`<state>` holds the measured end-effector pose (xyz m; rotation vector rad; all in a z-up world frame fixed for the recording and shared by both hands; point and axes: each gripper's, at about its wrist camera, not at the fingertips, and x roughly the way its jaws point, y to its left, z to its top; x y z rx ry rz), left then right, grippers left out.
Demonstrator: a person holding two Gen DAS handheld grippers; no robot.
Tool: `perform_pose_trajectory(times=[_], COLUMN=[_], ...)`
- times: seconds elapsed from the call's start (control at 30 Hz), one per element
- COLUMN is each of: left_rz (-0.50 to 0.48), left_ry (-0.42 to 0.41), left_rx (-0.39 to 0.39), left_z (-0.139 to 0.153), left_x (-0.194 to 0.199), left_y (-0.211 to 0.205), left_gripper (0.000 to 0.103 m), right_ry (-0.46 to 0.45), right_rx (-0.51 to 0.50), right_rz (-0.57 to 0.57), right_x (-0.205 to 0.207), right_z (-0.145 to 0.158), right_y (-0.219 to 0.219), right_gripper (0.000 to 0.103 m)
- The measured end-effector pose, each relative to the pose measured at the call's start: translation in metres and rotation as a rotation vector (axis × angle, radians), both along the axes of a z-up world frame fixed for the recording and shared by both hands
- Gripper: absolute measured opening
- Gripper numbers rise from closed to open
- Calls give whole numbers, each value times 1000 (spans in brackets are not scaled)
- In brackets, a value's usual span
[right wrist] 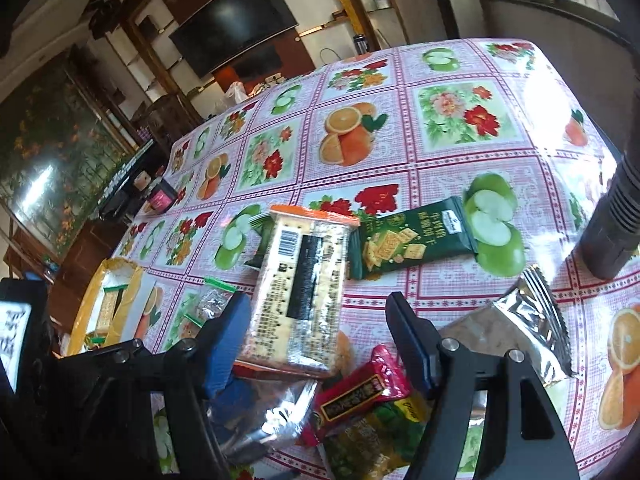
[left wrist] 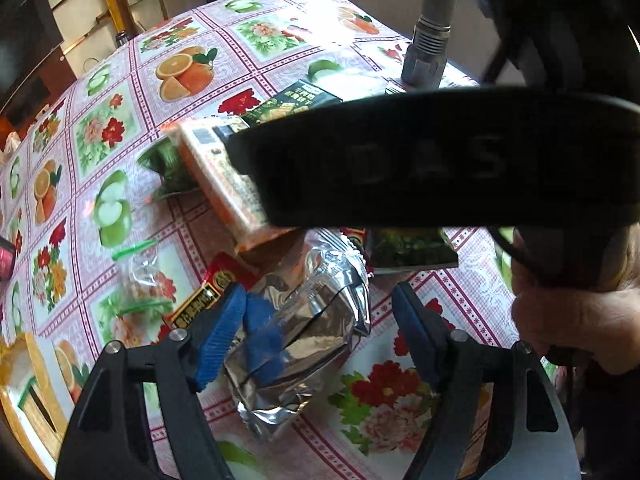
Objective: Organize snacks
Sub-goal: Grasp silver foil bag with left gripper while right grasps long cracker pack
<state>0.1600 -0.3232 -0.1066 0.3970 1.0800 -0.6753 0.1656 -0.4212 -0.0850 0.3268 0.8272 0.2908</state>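
Observation:
A heap of snack packets lies on the flowered tablecloth (left wrist: 120, 128). My left gripper (left wrist: 318, 332) hangs open over a crumpled silver foil packet (left wrist: 316, 312); the blue pads stand apart from it. A red packet (left wrist: 216, 284) and an orange-edged cracker pack (left wrist: 228, 176) lie beside it. In the right wrist view my right gripper (right wrist: 320, 340) is open, with that cracker pack (right wrist: 304, 280) lying between its fingers, untouched on the right side. Below it sit a red packet (right wrist: 360, 392) and a green-yellow packet (right wrist: 372, 440). The right gripper's black body (left wrist: 440, 160) crosses the left wrist view.
A dark green cracker packet (right wrist: 408, 240), another foil packet (right wrist: 516, 332) and a clear zip bag (right wrist: 212, 300) lie around. A yellow tray (right wrist: 132, 280) sits at the left edge. A metal cylinder (left wrist: 432, 40) stands at the back right. A hand (left wrist: 580, 320) grips the right tool.

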Motion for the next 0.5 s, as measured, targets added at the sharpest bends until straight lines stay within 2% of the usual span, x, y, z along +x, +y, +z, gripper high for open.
perform_pose_trajectory(times=[0.1,0.23,0.33,0.5], left_rz=[-40,-85,-91,-41], left_ry=[3,3,12,24], left_rx=[-25,54,79,50], left_z=[7,-4,-12,-12], left_x=[5,3,-4,-15], left_y=[1,-7,-8,9], left_gripper=[76,74,68,63], right_ry=[0,10,5,13], right_rx=[25,61,50,-11], right_rz=[-44,-61,-37,45], right_x=[-4,-5,-5,0], right_z=[0,-1,1,-1], right_y=[-13,-22,-17,8], right_gripper=[71,71,71,71])
